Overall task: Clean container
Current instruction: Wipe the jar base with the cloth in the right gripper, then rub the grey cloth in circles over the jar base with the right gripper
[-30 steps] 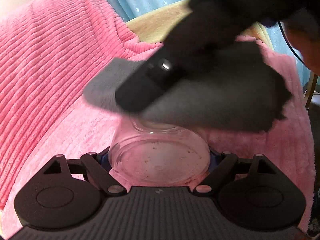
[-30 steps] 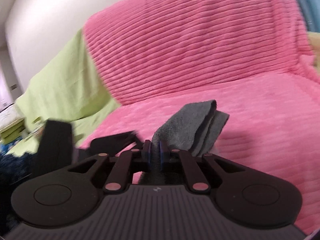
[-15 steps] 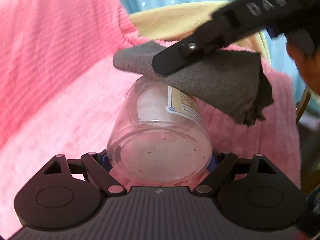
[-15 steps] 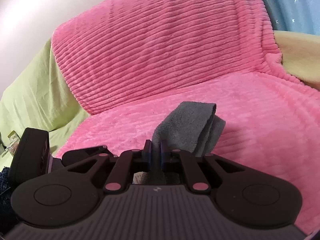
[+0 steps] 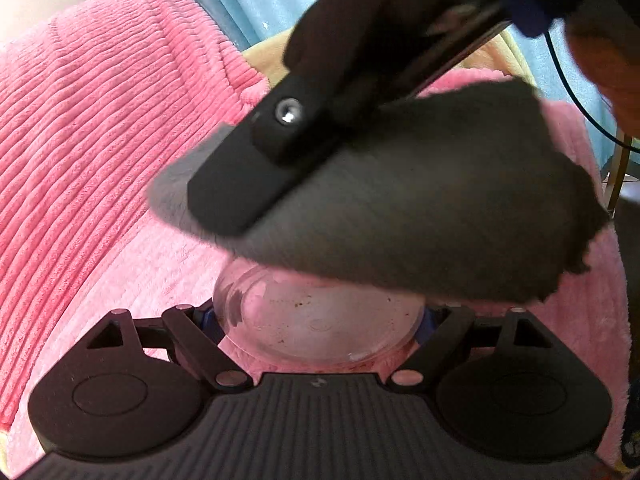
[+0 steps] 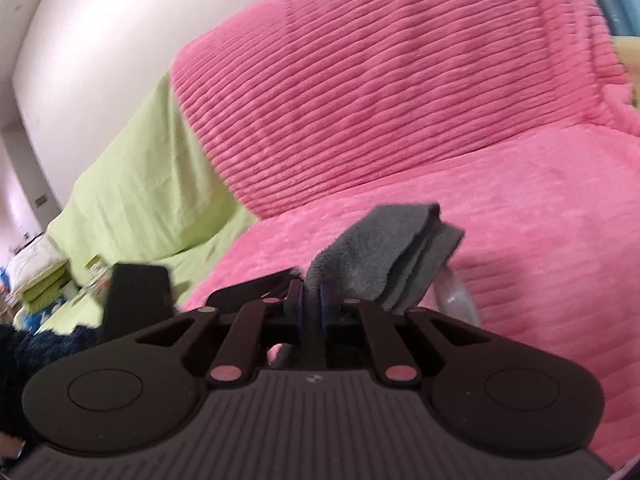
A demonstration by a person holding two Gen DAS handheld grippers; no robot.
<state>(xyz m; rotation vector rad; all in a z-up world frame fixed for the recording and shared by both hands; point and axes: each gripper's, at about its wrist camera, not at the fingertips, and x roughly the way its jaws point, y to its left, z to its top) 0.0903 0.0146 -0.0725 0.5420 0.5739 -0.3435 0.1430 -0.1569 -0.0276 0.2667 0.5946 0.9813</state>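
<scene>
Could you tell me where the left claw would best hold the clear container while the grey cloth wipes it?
Near its base, across the round wall from both sides, as the left claw grips the clear container now. Its fingers straddle the base, leaving the upper body free for the grey cloth, pinched in the right claw.

No legible txt, labels or nos. anywhere.

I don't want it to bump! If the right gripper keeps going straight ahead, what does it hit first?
Probably the pink ribbed blanket, beyond the folded grey cloth pinched in the right gripper. Depth is unclear.
</scene>
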